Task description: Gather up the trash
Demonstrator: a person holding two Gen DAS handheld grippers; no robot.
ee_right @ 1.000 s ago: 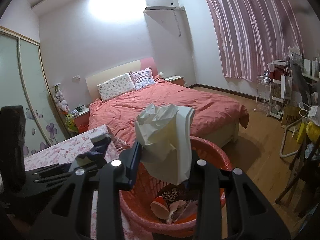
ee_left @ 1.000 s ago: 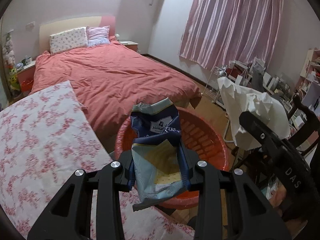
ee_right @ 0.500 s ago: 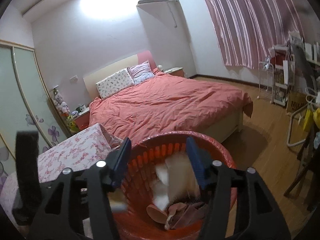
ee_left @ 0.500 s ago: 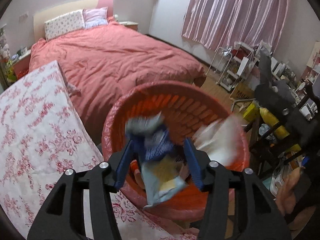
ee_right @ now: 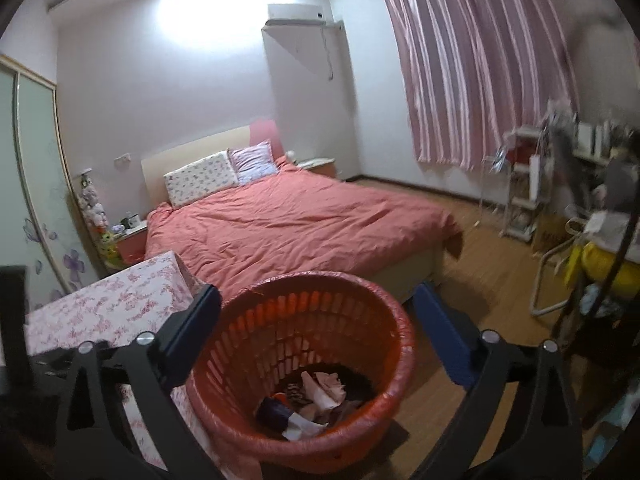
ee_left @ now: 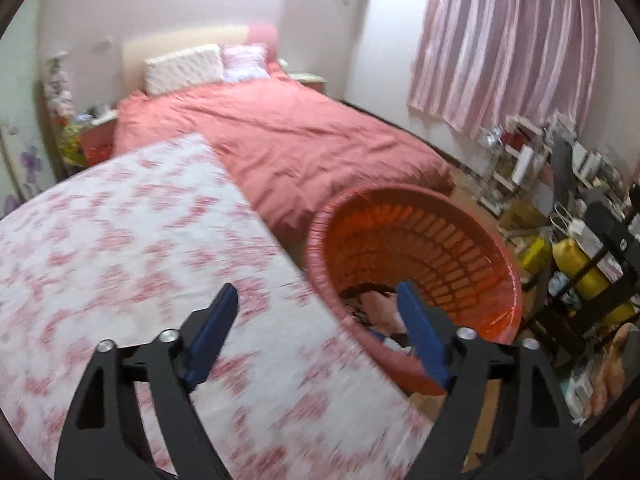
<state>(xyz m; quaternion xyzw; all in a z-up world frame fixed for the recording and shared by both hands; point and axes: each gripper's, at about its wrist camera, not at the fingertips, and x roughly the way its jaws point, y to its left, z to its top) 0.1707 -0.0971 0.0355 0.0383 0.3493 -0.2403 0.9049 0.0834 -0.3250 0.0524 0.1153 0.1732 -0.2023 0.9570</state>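
The round red slatted plastic basket (ee_right: 304, 364) stands on the wooden floor at the foot of the bed with the salmon-pink duvet (ee_right: 296, 224), just beside the table under a white cloth with red flowers (ee_left: 132, 248); crumpled trash (ee_right: 316, 400), pale paper scraps and a dark wrapper, lies in the bottom of the basket; the left gripper (ee_left: 316, 304) hangs over the cloth's edge beside the basket's rim, its blue-padded jaws opening with nothing between them; the right gripper (ee_right: 316, 300) sits above the basket, jaws opening wide to either side of the rim and holding nothing; pink striped curtains (ee_right: 476, 64) hang on the wall beyond the basket
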